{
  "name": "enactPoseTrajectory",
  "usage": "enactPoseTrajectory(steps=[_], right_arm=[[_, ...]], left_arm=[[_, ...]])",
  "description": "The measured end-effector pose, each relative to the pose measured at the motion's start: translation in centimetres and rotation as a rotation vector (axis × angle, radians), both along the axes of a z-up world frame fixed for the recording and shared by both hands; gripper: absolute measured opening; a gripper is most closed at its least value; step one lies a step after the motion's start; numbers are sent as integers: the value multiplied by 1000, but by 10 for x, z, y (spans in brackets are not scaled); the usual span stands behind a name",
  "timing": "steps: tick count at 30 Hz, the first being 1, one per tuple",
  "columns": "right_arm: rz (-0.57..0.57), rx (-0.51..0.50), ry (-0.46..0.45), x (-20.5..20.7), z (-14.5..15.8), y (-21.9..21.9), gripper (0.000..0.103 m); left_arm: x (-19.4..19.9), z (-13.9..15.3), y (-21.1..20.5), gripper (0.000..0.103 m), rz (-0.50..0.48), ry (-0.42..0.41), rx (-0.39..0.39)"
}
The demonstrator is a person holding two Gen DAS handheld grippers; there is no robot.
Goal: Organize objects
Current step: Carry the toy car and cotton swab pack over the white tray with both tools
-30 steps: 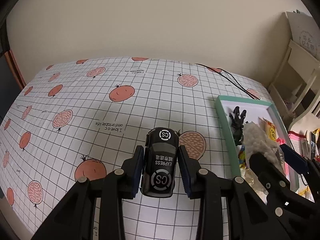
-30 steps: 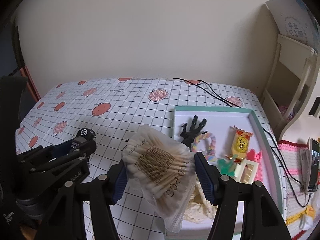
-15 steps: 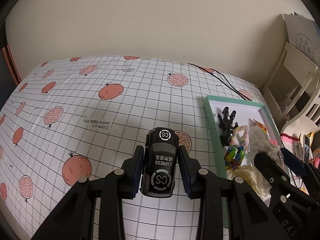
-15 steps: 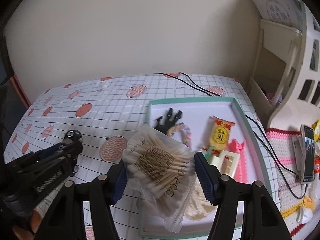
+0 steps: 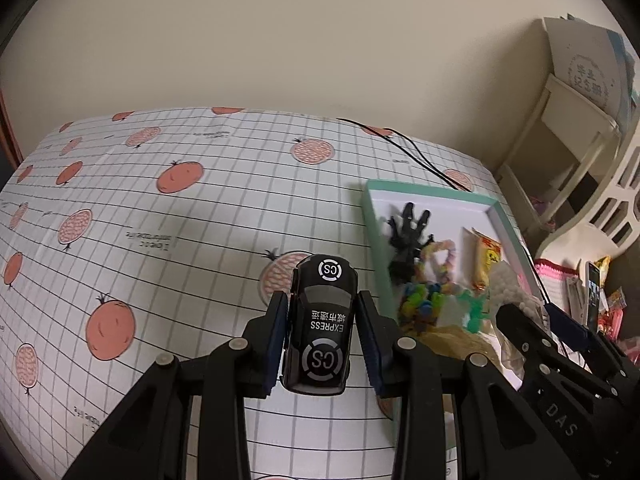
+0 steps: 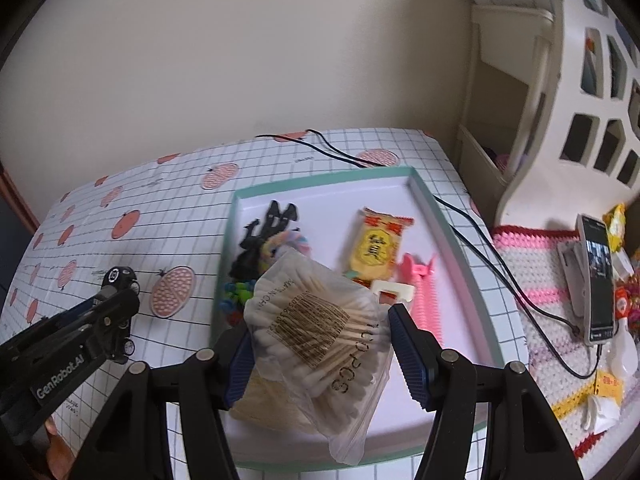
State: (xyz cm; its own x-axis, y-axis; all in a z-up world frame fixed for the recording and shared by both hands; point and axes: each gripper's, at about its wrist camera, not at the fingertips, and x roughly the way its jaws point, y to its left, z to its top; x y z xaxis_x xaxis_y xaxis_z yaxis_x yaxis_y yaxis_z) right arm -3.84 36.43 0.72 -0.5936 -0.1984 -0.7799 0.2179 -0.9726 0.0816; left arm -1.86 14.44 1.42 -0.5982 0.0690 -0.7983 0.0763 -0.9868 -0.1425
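Carrying both loads toward the tray (image 6: 440, 216) at once, we've got the left tongs (image 5: 322, 328) pinching the black toy car (image 5: 320, 320) by its sides, held up off the tabletop (image 5: 180, 240), and the right tongs (image 6: 320, 344) pinching the bag of cotton swabs (image 6: 316, 320). Compared with a second ago, the whole view has slid rightward: the green-rimmed tray was off at the edge of the left camera and now sits just beside the car's nose, and in the right camera the swab bag hangs over the near part of the tray's inside instead of over the checked cloth. Neither grip has changed, both things sit in the tongs exactly as before. Already in the tray: a black hand-shaped toy (image 6: 266, 232), a pastel loop bracelet (image 6: 288, 240), a yellow snack packet (image 6: 378, 244), a pink hair clip (image 6: 426, 292) and some beige stuff under the bag that we can't make out. So we reckon the swabs are about ready to be let go, and the car needs a bit more travel right before it clears the rim. Free white floor at the tray's far end looks like the safest spot for it.
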Motion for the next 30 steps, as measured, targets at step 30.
enactPoseTrajectory(steps=[30], right_arm=[[-110, -1, -61, -10, -19, 76, 66]], left_arm=[[10, -15, 99, 36, -197, -26, 15]])
